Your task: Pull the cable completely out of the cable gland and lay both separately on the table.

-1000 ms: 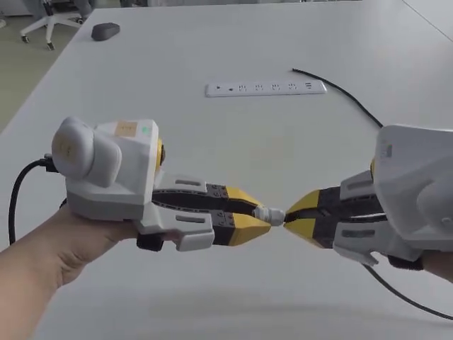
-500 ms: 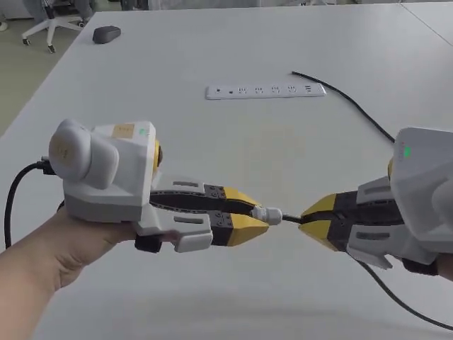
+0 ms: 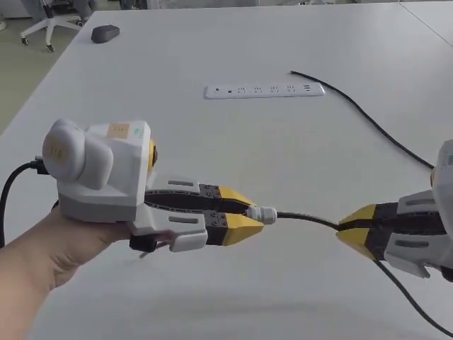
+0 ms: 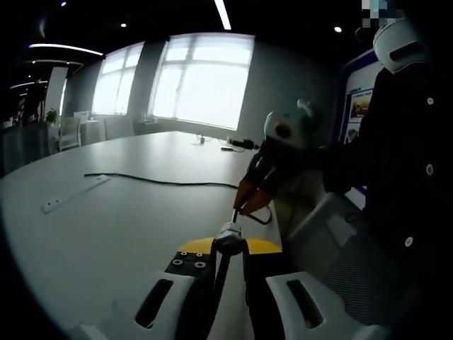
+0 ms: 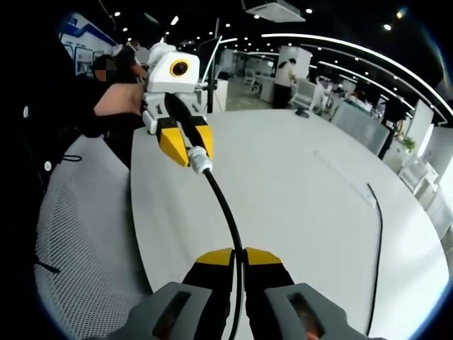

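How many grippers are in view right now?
2. The left gripper, lower left in the head view, is shut on the gland; the right gripper, lower right, is shut on the cable.

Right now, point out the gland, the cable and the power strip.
Gland (image 3: 265, 213), head view, white nut.
Cable (image 3: 308, 218), head view, taut stretch beside the gland.
Power strip (image 3: 265, 90), head view, middle of its top.

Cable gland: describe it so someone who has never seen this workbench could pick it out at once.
Above the near part of the big white table, find the left tool, yellow-tipped. Pinched at its tip is the small white plastic cable gland, the only white knob with a thin black cable running out of it, toward the right tool.
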`<action>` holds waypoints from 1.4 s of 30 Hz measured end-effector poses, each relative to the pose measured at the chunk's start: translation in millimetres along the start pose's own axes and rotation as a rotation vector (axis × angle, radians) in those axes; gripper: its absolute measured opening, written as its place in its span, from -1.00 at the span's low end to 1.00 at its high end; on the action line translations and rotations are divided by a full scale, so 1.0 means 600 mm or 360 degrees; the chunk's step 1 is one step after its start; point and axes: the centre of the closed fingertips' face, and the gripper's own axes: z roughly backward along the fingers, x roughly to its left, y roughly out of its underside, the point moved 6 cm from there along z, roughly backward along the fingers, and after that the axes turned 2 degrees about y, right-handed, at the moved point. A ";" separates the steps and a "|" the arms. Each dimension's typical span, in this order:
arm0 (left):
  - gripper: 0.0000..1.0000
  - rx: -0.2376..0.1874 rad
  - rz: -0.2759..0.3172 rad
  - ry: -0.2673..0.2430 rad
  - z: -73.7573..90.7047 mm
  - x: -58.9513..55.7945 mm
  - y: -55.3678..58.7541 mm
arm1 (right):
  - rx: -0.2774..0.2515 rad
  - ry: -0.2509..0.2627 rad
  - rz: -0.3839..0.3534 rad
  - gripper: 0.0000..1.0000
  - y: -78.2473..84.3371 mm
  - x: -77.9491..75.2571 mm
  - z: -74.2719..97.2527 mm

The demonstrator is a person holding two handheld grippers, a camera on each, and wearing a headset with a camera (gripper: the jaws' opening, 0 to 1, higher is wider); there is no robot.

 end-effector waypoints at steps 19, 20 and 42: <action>-0.70 -0.0013 -0.0004 -0.0016 0.007 0.005 -0.001 | 0.0184 0.0070 -0.0129 -1.00 0.072 -0.021 0.007; -0.70 -0.0011 -0.0004 -0.0014 0.006 0.005 0.000 | 0.0187 0.0070 -0.0134 -1.00 0.073 -0.021 0.007; -0.70 -0.0010 -0.0013 0.0001 -0.002 0.006 -0.002 | -0.0181 -0.0082 0.0111 -0.80 -0.046 0.012 -0.001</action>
